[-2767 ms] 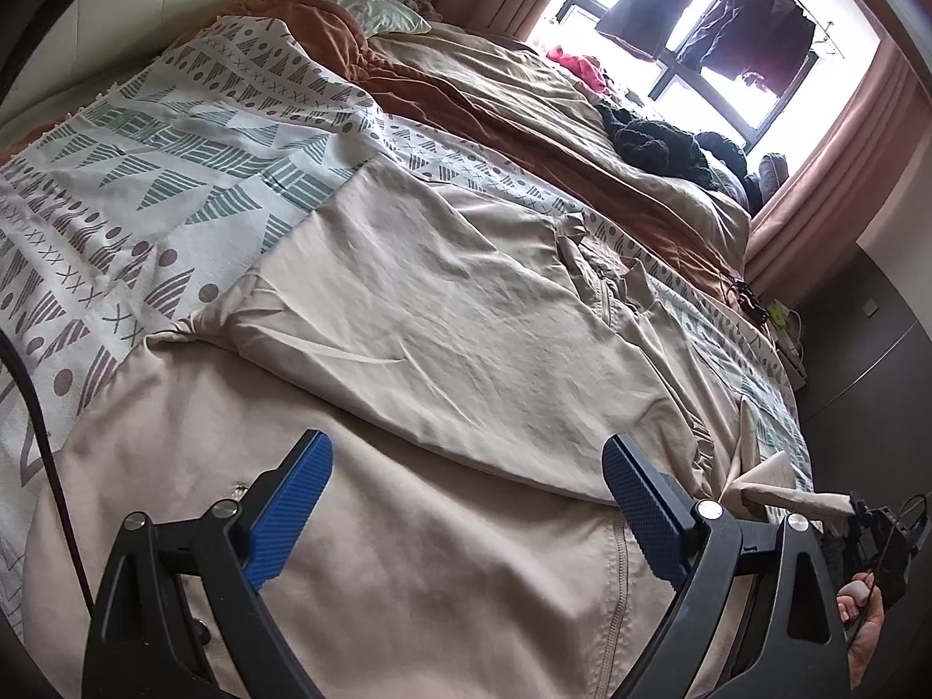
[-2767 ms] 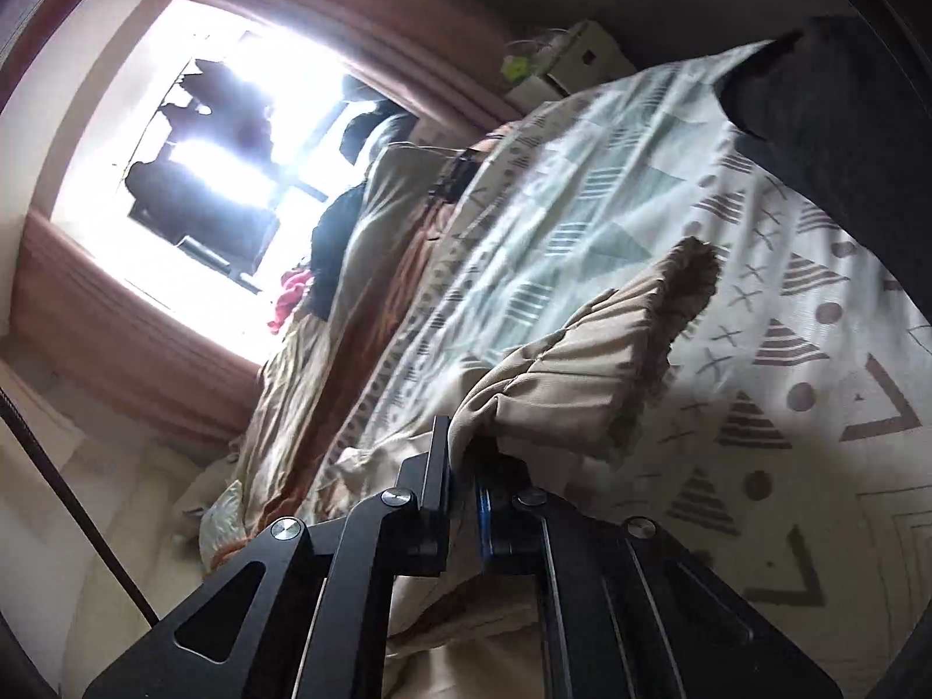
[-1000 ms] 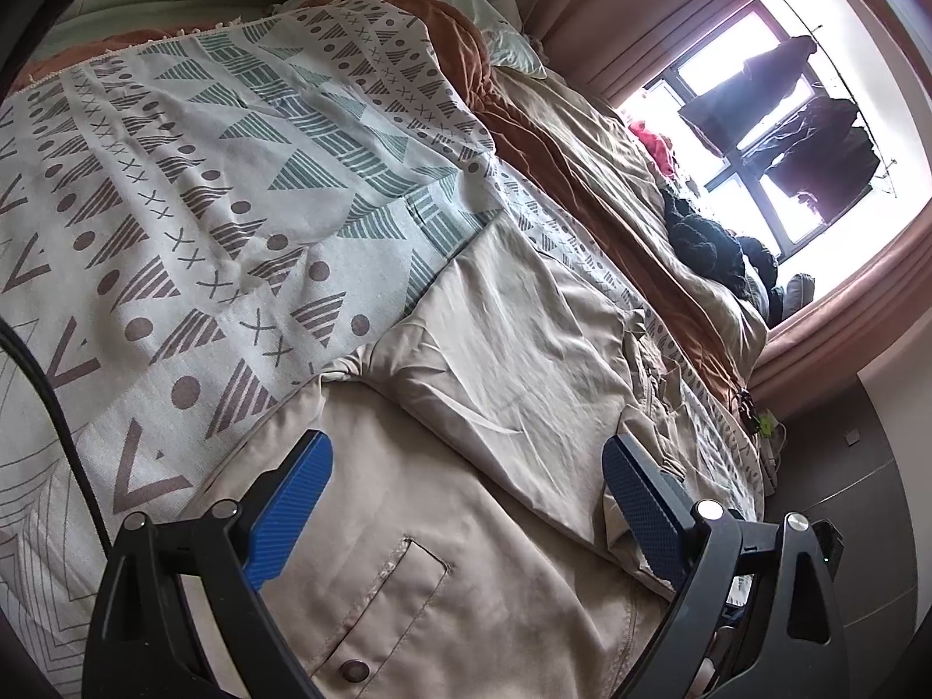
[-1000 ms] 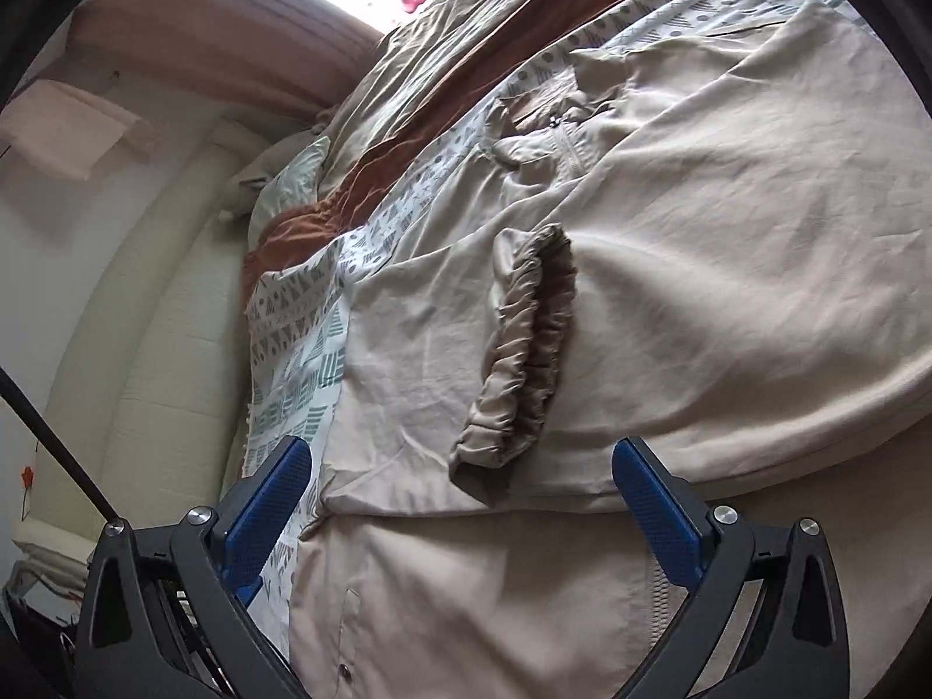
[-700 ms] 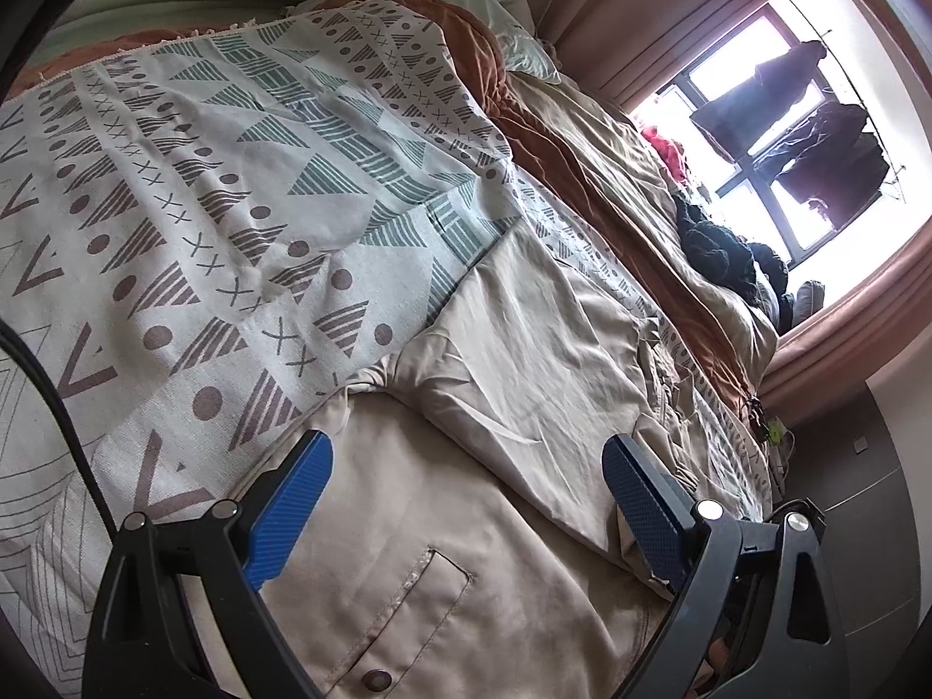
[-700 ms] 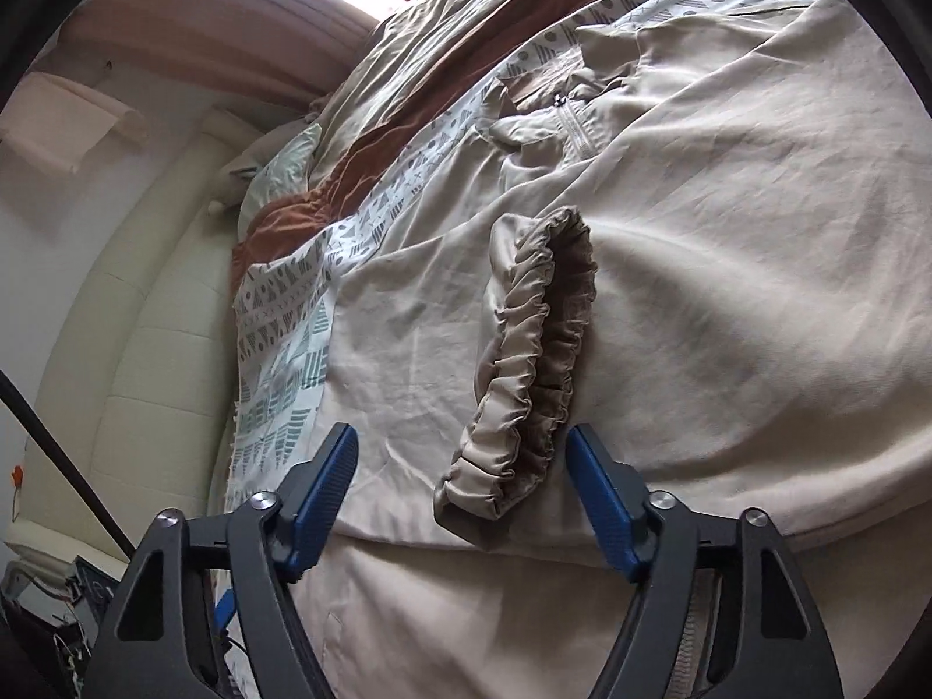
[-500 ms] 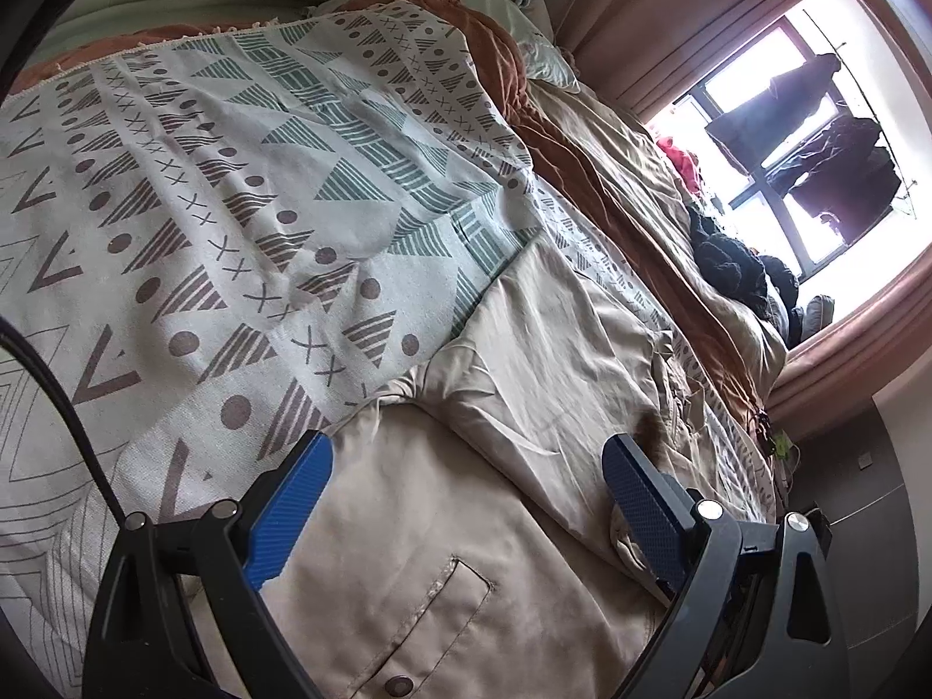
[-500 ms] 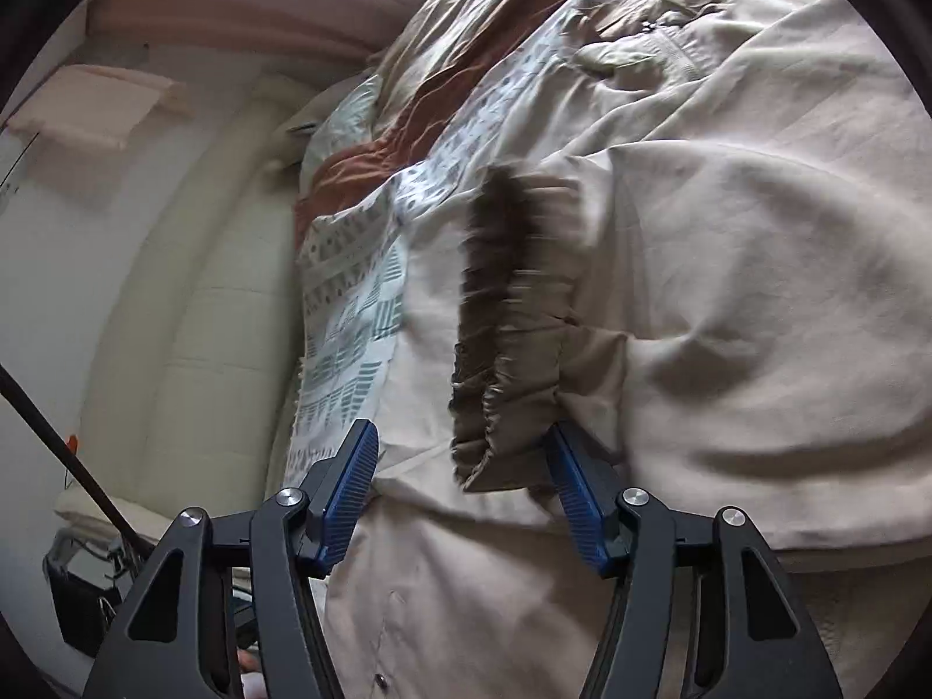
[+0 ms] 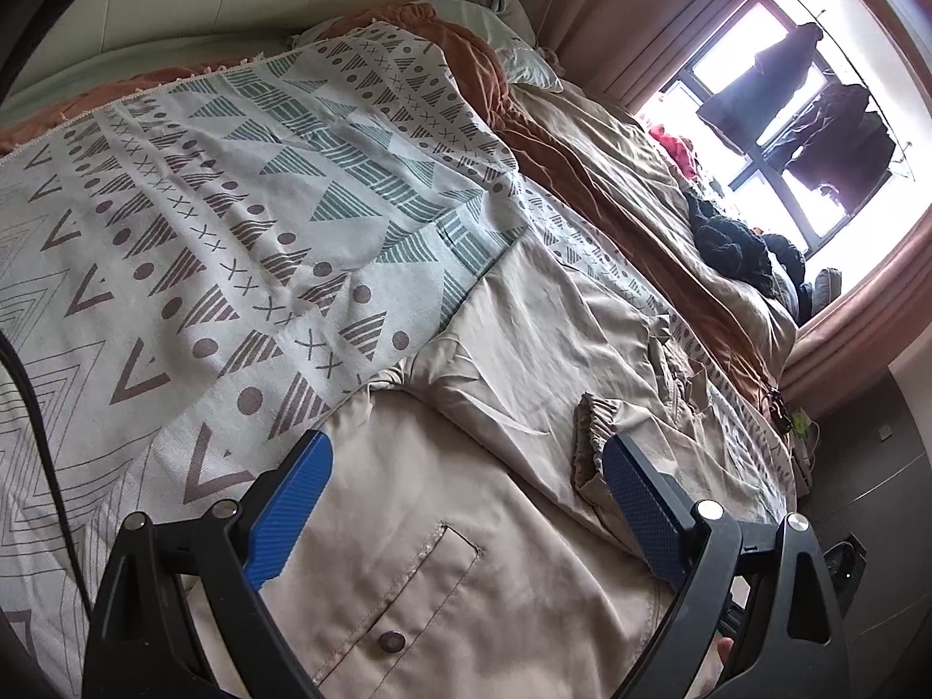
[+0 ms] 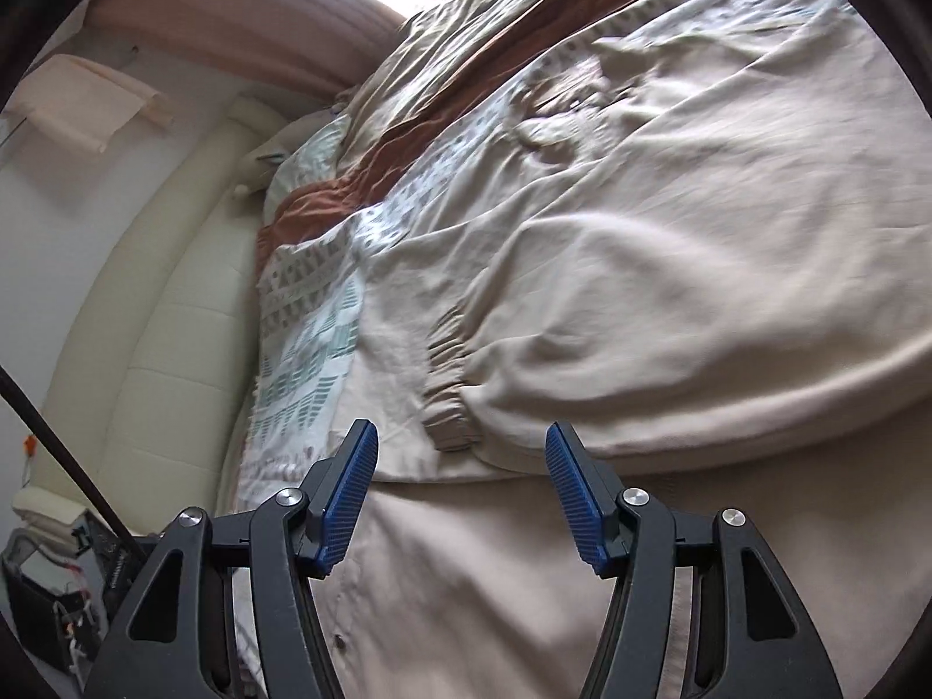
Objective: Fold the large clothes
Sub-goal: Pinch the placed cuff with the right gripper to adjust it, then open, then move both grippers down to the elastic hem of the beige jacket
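Observation:
A large beige jacket (image 9: pixel 512 361) lies spread on the bed, with a sleeve folded across its body. The sleeve's elastic cuff (image 9: pixel 588 437) rests on the jacket. My left gripper (image 9: pixel 466 507) is open and empty above the jacket's lower front, near a pocket with a snap button (image 9: pixel 391 641). In the right wrist view the jacket (image 10: pixel 670 244) fills the frame and the cuff (image 10: pixel 448 402) lies just beyond my right gripper (image 10: pixel 460 495), which is open and empty, apart from the cloth.
A patterned white, teal and brown blanket (image 9: pixel 204 221) covers the bed under the jacket. A rumpled brown and tan duvet (image 9: pixel 611 175) and dark clothes (image 9: pixel 728 244) lie toward the window. A cream padded headboard (image 10: pixel 145 349) stands at the left.
The right gripper, earlier shut on the sleeve cuff, carried it across, laid it on the jacket, opened and drew back. The left gripper stayed open and shifted a little over the jacket.

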`<state>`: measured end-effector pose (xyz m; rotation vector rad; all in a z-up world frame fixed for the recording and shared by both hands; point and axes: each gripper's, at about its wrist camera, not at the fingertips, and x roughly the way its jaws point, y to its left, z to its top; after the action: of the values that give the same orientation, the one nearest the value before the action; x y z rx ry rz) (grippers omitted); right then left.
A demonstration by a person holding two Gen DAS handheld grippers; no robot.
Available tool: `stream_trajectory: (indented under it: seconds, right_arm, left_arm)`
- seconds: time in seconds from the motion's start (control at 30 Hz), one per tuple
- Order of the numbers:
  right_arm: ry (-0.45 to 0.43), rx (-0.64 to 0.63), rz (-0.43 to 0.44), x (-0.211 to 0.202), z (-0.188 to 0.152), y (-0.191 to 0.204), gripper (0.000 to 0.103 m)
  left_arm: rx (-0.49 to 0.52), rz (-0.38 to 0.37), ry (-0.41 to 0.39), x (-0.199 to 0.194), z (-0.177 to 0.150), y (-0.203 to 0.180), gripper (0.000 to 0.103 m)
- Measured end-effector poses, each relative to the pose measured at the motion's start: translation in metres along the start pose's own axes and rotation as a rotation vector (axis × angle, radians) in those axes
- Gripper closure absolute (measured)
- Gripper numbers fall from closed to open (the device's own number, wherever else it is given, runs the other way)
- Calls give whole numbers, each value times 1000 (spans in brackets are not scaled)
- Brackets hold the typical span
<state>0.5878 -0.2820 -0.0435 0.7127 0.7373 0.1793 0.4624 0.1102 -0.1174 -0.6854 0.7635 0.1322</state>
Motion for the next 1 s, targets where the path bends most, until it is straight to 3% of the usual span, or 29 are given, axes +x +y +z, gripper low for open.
stream_trajectory:
  seconds: [0.07,0.13,0.33,0.53,0.83,1.0]
  right_arm:
    - [-23,15,-21,-22,-6,-3,26]
    - [-47,41,-17,-46,-14,-10,21]
    - [-132,93,-36,-116,-42,-34,19]
    - [-204,138,-28,-177,-77,-59,0]
    - [-247,180,-31,-246,-128,-82,0]
    - [-267,168,-30,-286,-164,-95,0]
  left_arm:
    - [18,4,-4,-6,-3,-5,7]
    - [39,3,-9,-12,-7,-11,7]
    - [111,-25,-44,-29,-24,-23,2]
    - [145,11,-48,-46,-66,-9,1]
    - [180,-8,-35,-89,-97,18,1]
    - [177,-23,-32,-119,-102,51,1]
